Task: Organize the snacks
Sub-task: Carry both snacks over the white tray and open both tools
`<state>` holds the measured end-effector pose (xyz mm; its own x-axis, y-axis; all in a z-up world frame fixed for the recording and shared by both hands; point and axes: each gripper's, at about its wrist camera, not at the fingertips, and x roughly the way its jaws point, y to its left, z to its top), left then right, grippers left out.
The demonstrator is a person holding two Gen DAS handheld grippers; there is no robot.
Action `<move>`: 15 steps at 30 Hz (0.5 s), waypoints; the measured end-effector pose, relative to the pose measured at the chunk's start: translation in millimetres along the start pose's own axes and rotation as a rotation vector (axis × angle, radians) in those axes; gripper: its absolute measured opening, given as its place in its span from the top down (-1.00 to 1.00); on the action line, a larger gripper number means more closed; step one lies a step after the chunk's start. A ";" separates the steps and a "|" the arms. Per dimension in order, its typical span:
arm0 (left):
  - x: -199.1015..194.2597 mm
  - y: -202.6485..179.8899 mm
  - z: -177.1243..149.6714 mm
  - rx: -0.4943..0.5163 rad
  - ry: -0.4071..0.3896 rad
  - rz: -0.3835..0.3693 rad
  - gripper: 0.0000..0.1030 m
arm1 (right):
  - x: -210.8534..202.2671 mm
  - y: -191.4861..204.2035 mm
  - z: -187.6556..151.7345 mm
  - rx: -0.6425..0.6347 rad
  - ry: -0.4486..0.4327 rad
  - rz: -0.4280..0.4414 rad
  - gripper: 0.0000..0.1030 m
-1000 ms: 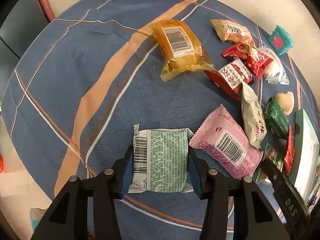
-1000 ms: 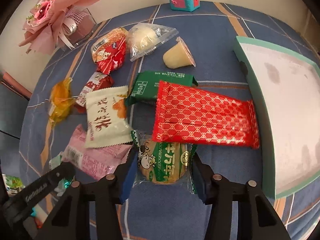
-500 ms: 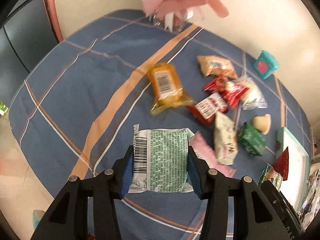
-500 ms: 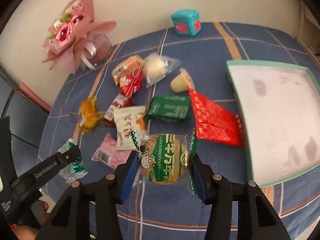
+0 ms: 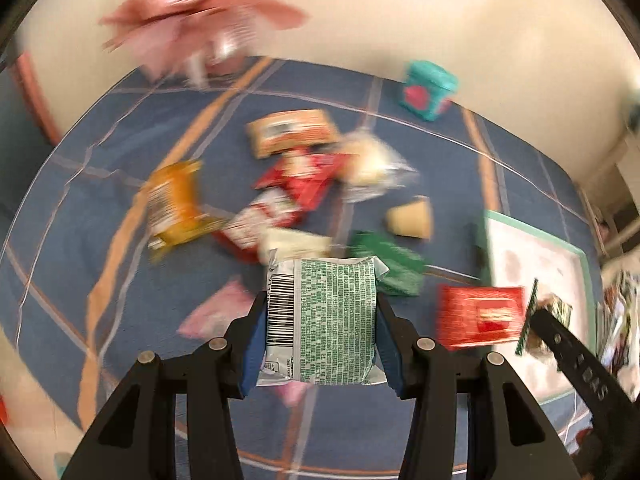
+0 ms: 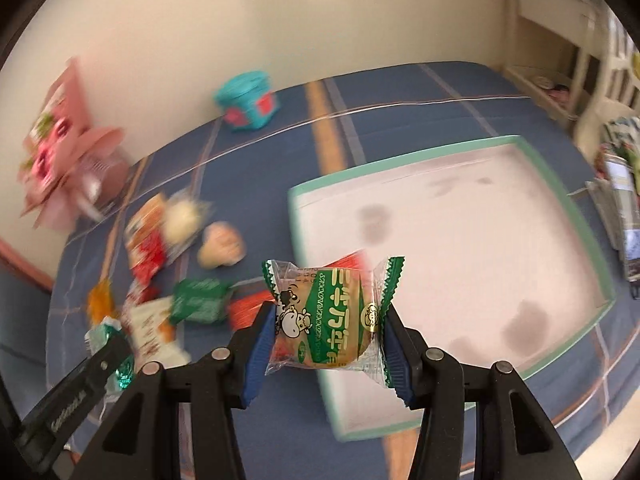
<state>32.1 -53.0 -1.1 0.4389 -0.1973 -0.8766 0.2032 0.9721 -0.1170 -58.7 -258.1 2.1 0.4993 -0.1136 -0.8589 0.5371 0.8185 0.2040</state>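
Note:
My left gripper (image 5: pixel 322 344) is shut on a white and green snack packet (image 5: pixel 324 320), barcode side up, held in the air above the table. My right gripper (image 6: pixel 328 340) is shut on a clear packet with a green label and a cow picture (image 6: pixel 328 316), also lifted, over the near left corner of the mint-rimmed tray (image 6: pixel 568 204). That tray (image 5: pixel 584 276) shows at the right in the left wrist view, with the right gripper's finger (image 5: pixel 576 360) in front of it. Loose snacks lie on the blue cloth: a long red packet (image 5: pixel 478 316), a green packet (image 5: pixel 394 264), an orange one (image 5: pixel 176 204).
A pink flower bouquet (image 5: pixel 200 12) and a teal box (image 5: pixel 428 90) stand at the far edge by the wall. A pale pudding cup (image 6: pixel 222 246) and several more wrappers lie left of the tray. Shelves with magazines (image 6: pixel 622 184) stand at the right.
Both grippers rose off the table with their packets and swung right towards the tray. The snack pile now sits farther away and the view is blurred.

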 end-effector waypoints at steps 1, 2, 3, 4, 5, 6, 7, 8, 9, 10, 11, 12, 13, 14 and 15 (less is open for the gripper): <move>1.0 -13.8 1.1 0.030 -0.001 -0.015 0.01 | 1.2 -10.6 5.3 0.019 -0.005 -0.016 -0.05; 1.7 -24.5 2.2 0.052 -0.001 -0.023 0.01 | 1.8 -19.2 8.7 0.034 -0.009 -0.029 -0.05; 2.3 -35.8 2.9 0.075 -0.002 -0.032 0.01 | 3.1 -27.8 12.5 0.049 -0.012 -0.043 -0.05; 2.8 -47.5 3.7 0.101 -0.003 -0.041 0.01 | 5.2 -37.6 16.8 0.067 -0.016 -0.058 -0.05; 3.9 -61.0 5.4 0.132 -0.005 -0.050 0.01 | 5.9 -45.6 20.1 0.078 -0.020 -0.069 -0.05; 4.3 -74.6 6.4 0.161 -0.010 -0.062 0.01 | 7.4 -52.7 23.6 0.086 -0.024 -0.083 -0.05; 5.0 -85.2 7.8 0.183 -0.010 -0.070 0.01 | 9.8 -60.2 27.2 0.093 -0.028 -0.099 -0.05; 5.8 -98.7 8.6 0.210 -0.015 -0.084 0.01 | 12.6 -68.6 30.4 0.105 -0.031 -0.112 -0.05; 6.5 -110.5 9.2 0.235 -0.020 -0.094 0.01 | 13.4 -75.6 32.2 0.117 -0.035 -0.115 -0.05; 7.4 -125.6 9.7 0.266 -0.028 -0.107 0.01 | 16.0 -84.6 35.4 0.134 -0.037 -0.115 -0.05; 8.3 -134.8 9.8 0.285 -0.032 -0.115 0.01 | 18.5 -91.3 38.2 0.150 -0.039 -0.111 -0.05; 10.8 -143.9 10.6 0.305 -0.034 -0.128 0.01 | 21.0 -97.6 40.9 0.166 -0.042 -0.107 -0.05; 12.2 -156.4 11.1 0.328 -0.037 -0.145 0.01 | 23.4 -105.0 44.2 0.180 -0.045 -0.107 -0.05; 14.0 -163.0 11.8 0.342 -0.037 -0.157 0.01 | 25.9 -110.0 47.0 0.187 -0.047 -0.112 -0.05; 15.4 -171.9 12.5 0.358 -0.040 -0.171 0.01 | 28.3 -112.7 49.0 0.189 -0.048 -0.119 -0.05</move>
<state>14.9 -224.7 11.4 0.4047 -0.3639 -0.8389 0.5651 0.8208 -0.0835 -71.9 -381.2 -22.2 0.4539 -0.2332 -0.8600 0.7100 0.6779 0.1909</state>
